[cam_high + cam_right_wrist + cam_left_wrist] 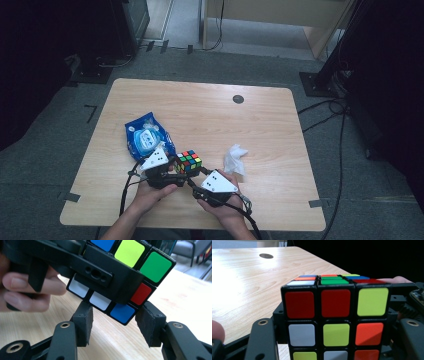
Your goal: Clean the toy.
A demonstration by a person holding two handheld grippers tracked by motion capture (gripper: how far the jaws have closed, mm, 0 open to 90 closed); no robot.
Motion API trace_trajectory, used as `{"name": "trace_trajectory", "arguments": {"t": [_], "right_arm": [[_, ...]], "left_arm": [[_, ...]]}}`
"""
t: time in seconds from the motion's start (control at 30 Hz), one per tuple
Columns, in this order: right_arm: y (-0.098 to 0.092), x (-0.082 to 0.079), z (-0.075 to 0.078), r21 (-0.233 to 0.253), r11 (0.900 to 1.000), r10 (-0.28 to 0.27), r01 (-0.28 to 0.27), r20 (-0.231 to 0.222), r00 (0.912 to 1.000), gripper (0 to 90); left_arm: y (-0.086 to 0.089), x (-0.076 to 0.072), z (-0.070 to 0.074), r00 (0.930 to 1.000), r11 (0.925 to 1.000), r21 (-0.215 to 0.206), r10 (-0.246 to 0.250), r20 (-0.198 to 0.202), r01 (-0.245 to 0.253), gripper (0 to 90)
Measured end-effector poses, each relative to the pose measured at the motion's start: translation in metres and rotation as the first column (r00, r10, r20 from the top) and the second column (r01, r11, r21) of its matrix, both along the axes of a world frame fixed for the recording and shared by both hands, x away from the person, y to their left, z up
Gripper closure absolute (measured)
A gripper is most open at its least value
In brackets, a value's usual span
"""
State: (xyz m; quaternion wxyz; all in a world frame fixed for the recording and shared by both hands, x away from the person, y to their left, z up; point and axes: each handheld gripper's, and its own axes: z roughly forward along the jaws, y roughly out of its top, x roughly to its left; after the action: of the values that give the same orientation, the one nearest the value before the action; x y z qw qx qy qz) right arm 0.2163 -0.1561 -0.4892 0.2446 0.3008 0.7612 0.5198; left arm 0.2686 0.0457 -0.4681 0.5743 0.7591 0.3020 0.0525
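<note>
High view: puzzle cube (188, 162) held above the table (210, 120) near its front edge, between left gripper (167, 172) and right gripper (200, 184); blue packet (146, 136) and crumpled tissue (235, 158) lying to either side. Left gripper view: jaws clenched on the cube's side faces, cube (335, 320) upright. Right gripper view: jaws released, spread just below the cube's (120, 277) bottom corner, pads (85, 325) flanking its lowest layer, not yet touching; probably about to clamp that layer.
</note>
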Motion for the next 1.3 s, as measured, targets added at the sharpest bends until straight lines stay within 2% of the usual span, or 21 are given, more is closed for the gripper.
{"name": "trace_trajectory", "arguments": {"t": [0.23, 0.47, 0.57, 0.67, 0.77, 0.83, 0.9, 1.0, 1.07, 1.1, 1.2, 1.23, 1.3], "right_arm": [[0.001, -0.001, 0.0, 0.033, 0.999, -0.015, 0.016, -0.02, 0.9997, 48.5], [-0.001, 0.001, -0.001, 0.033, 0.999, 0.0, 0.001, -0.028, 0.9996, 45.0], [-0.003, 0.004, -0.002, 0.021, 1.0, 0.012, -0.012, -0.026, 0.9996, 42.7], [-0.01, 0.01, -0.003, -0.013, 1.0, 0.011, -0.011, -0.028, 0.9995, 40.5], [-0.026, 0.019, -0.003, -0.036, 0.999, -0.016, 0.014, -0.064, 0.9978, 39.7], [-0.041, 0.027, 0.0, -0.046, 0.997, -0.073, 0.069, -0.089, 0.9934, 39.8], [-0.059, 0.036, 0.004, -0.06, 0.989, -0.142, 0.136, -0.105, 0.9844, 39.8], [-0.081, 0.046, 0.003, -0.141, 0.963, -0.244, 0.231, -0.082, 0.9664, 39.9], [-0.091, 0.052, -0.004, -0.182, 0.949, -0.277, 0.256, -0.101, 0.9555, 39.4], [-0.093, 0.053, -0.008, -0.19, 0.946, -0.287, 0.261, -0.124, 0.9498, 39.3], [-0.093, 0.058, -0.019, -0.23, 0.937, -0.302, 0.263, -0.156, 0.9404, 39.3], [-0.093, 0.06, -0.022, -0.239, 0.933, -0.309, 0.268, -0.158, 0.9378, 39.1], [-0.094, 0.063, -0.023, -0.227, 0.931, -0.324, 0.288, -0.146, 0.9345, 39.2]], "left_arm": [[0.0, 0.001, 0.0, 0.9999, 0.9999, -0.012, -0.006, -0.01, 0.006, 33.5], [-0.001, -0.001, -0.003, 0.9998, 0.9999, 0.005, 0.014, 0.015, -0.014, 33.9], [0.001, -0.002, -0.001, 0.9986, 0.9995, 0.01, 0.03, 0.043, -0.03, 33.9], [0.008, 0.002, 0.0, 0.9978, 0.9985, -0.013, 0.053, 0.039, -0.053, 33.9], [0.015, 0.005, 0.001, 0.9964, 0.9971, -0.011, 0.076, 0.038, -0.075, 33.9], [0.017, 0.007, 0.0, 0.996, 0.9964, -0.015, 0.083, 0.032, -0.083, 34.0], [0.018, 0.007, 0.0, 0.9959, 0.9964, -0.009, 0.084, 0.032, -0.084, 34.0], [0.017, 0.007, -0.001, 0.9965, 0.9971, -0.003, 0.076, 0.034, -0.076, 33.9], [0.015, 0.006, -0.002, 0.9969, 0.9975, 0.004, 0.07, 0.036, -0.07, 34.0], [0.014, 0.006, -0.003, 0.997, 0.9976, 0.004, 0.069, 0.035, -0.069, 34.0], [0.012, 0.006, -0.003, 0.9971, 0.9978, 0.01, 0.065, 0.04, -0.066, 33.9], [0.012, 0.005, -0.003, 0.9972, 0.9978, 0.009, 0.065, 0.038, -0.065, 33.9], [0.012, 0.005, -0.003, 0.9973, 0.9981, 0.012, 0.06, 0.042, -0.061, 33.9]]}}
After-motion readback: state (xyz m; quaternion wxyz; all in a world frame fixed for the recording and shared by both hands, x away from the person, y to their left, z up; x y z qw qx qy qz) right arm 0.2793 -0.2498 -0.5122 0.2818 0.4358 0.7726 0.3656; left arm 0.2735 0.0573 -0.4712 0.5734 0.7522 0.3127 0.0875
